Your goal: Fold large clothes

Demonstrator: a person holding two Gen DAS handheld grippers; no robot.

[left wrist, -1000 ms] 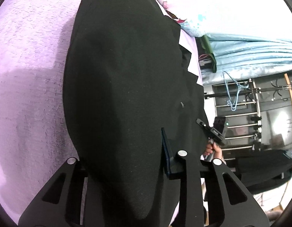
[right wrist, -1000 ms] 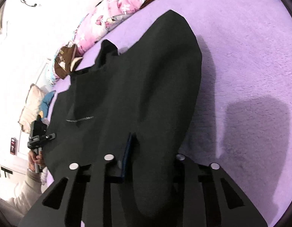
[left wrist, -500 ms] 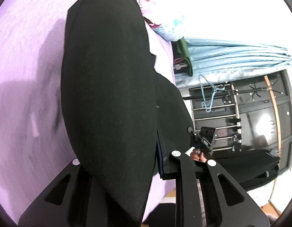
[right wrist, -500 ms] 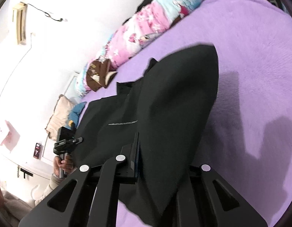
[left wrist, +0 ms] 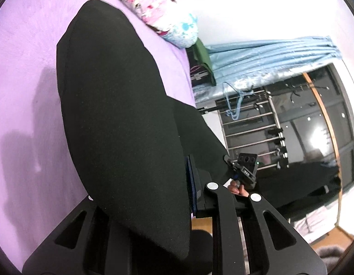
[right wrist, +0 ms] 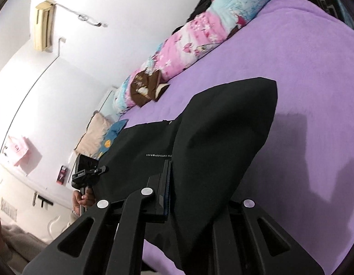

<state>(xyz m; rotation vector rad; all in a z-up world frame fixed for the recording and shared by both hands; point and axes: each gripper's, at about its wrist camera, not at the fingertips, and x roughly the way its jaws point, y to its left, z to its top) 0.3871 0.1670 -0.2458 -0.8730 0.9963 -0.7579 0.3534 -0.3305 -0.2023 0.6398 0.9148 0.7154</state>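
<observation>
Two grippers clamp one black garment (left wrist: 122, 114): the left gripper (left wrist: 154, 197) pinches a fold of it between its fingers, cloth draping over the left finger. The right gripper (right wrist: 195, 188) grips another edge likewise. Ahead of both, the garment stretches over a purple bedspread (right wrist: 303, 57), with a floral quilt (right wrist: 188, 43) beyond.

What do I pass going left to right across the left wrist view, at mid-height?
Purple bedspread → black garment → blue hanger → metal drying rack → dark window.
</observation>
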